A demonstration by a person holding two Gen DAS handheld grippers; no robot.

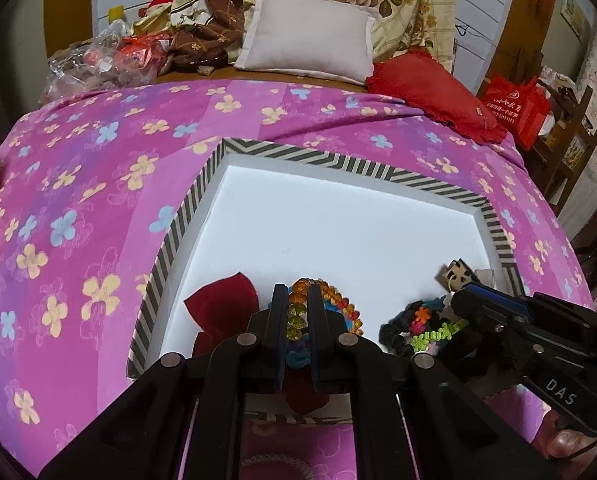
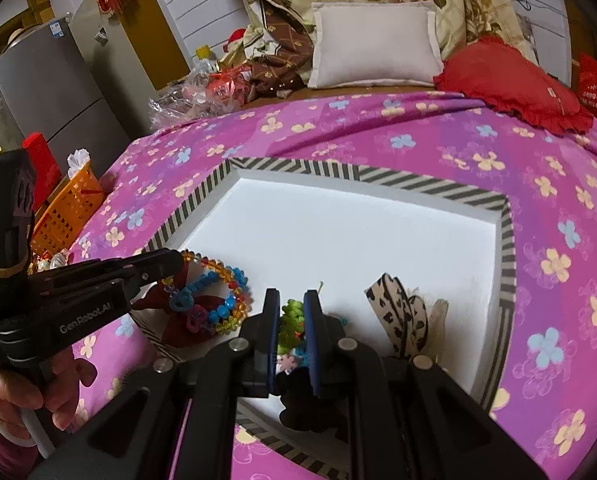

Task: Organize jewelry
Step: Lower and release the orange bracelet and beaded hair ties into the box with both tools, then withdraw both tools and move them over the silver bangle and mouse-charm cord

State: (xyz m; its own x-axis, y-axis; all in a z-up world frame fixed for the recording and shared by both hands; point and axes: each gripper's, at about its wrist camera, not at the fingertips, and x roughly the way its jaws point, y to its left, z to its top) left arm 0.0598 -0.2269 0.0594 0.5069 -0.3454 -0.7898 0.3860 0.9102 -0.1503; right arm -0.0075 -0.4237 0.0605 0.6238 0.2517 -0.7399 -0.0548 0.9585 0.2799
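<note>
1. Currently observed: white tray with striped rim (image 1: 178, 216) lying on the bed's pink flowered cover (image 1: 78, 184).
2. Left hand-held gripper (image 1: 297, 304): jaws narrow, clamped on the amber bead bracelet (image 1: 298, 312), held over the tray's near left corner beside a dark red bow (image 1: 222, 304).
3. Right hand-held gripper (image 2: 291, 312): jaws narrow, closed on a green-and-black braided piece (image 2: 290, 320) at the tray's near edge.
4. Leopard-print ribbon bow (image 2: 402, 312) resting in the tray, just right of the right hand-held gripper.
5. White pillow (image 1: 306, 36) and red cushion (image 1: 434, 96) noted at the bed's far end.
</note>
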